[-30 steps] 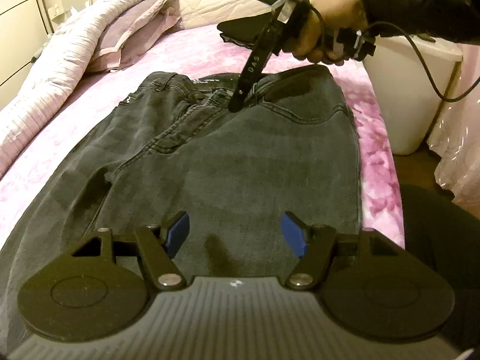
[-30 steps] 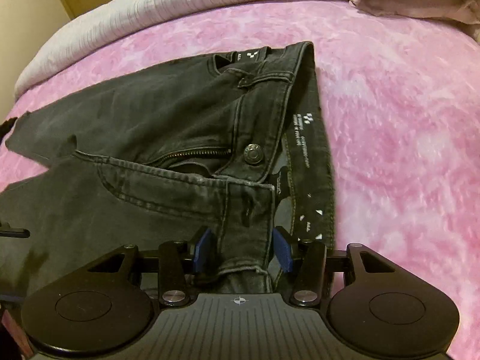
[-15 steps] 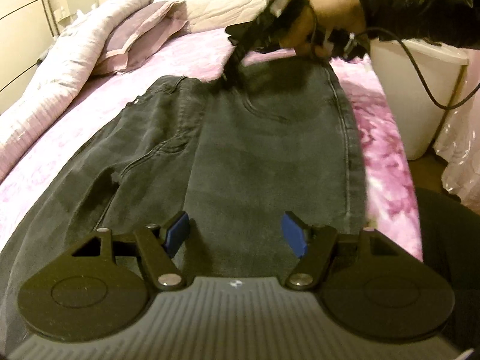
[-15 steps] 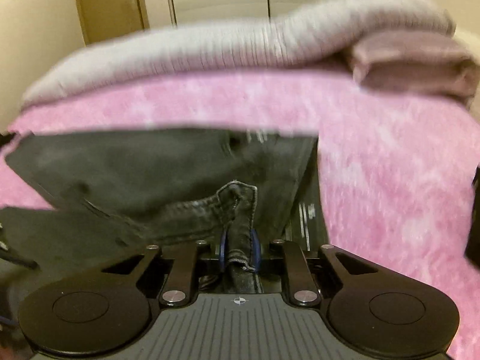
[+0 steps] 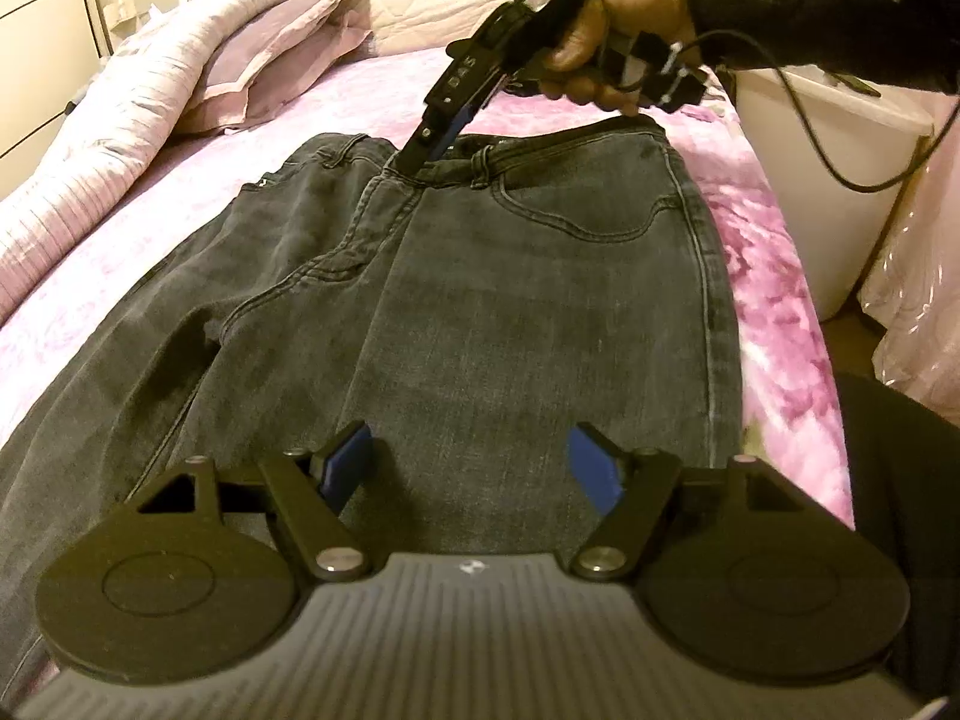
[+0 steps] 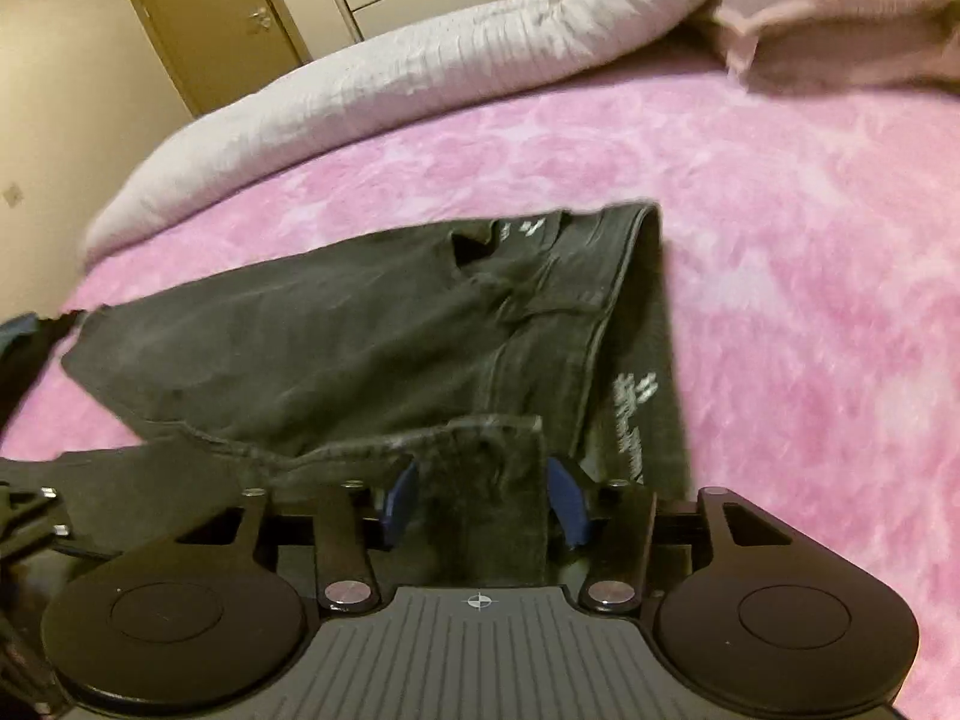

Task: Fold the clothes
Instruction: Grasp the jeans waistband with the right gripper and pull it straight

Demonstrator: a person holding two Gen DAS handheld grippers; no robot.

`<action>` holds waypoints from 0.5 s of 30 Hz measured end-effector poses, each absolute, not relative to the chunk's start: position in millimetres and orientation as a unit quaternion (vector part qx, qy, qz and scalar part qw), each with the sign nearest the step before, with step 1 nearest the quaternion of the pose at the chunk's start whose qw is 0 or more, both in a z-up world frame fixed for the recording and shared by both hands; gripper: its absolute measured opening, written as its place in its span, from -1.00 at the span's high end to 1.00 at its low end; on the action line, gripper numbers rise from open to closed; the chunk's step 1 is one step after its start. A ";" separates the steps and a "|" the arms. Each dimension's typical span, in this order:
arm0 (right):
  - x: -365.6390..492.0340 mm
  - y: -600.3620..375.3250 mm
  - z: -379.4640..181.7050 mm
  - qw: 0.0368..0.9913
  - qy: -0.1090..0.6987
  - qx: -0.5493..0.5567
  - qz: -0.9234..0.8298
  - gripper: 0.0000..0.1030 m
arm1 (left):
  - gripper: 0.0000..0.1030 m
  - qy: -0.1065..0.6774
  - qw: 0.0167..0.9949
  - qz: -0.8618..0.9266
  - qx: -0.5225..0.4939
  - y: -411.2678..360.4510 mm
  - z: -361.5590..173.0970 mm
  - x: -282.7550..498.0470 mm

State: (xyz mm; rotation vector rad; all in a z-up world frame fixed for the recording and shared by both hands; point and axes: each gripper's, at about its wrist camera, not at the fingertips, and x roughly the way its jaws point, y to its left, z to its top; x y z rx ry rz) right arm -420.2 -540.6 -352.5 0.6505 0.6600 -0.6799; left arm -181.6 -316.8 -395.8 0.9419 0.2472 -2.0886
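Denim jeans (image 5: 492,300) waistband released: right claw (image 6: 483,495) now open; left claw (image 5: 471,468) stays open.

I see bare pink blanket (image 6: 810,252) on the far side of the jeans (image 5: 510,300), with room to move there. A rolled white quilt (image 6: 372,78) and a pillow (image 5: 270,54) block the far edge. A white bin (image 5: 822,180) stands just beside the bed.

jeans (image 5: 540,312): faded matt denim | bedspread (image 6: 780,210): pink plush cloth | tongs (image 5: 468,468): matt black plastic
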 end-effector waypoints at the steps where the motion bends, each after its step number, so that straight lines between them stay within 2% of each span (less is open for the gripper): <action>1: -419.6 -543.6 -354.4 0.841 0.312 0.308 -0.318 -0.13 | -0.37 0.097 0.407 -0.828 0.373 -317.1 -395.4 -181.5; 4: -418.0 -552.4 -360.1 0.845 0.311 0.310 -0.306 -0.24 | -0.37 0.093 0.409 -0.827 0.374 -318.0 -394.1 -181.1; 7: -416.3 -561.3 -365.8 0.849 0.310 0.312 -0.294 -0.23 | -0.36 0.084 0.420 -0.825 0.368 -317.0 -387.6 -179.0; 10: -419.9 -565.6 -369.2 0.853 0.300 0.325 -0.277 0.04 | -0.37 0.093 0.436 -0.823 0.352 -320.0 -377.4 -168.9; 13: -425.3 -563.8 -369.5 0.848 0.288 0.350 -0.277 0.52 | -0.37 0.110 0.457 -0.812 0.345 -329.1 -373.1 -156.5; 14: -427.7 -561.7 -365.6 0.847 0.284 0.353 -0.279 0.62 | -0.37 0.114 0.464 -0.808 0.344 -332.1 -371.9 -153.2; 15: -431.1 -559.2 -358.1 0.848 0.280 0.349 -0.283 0.64 | -0.37 0.118 0.471 -0.804 0.344 -335.1 -370.7 -150.0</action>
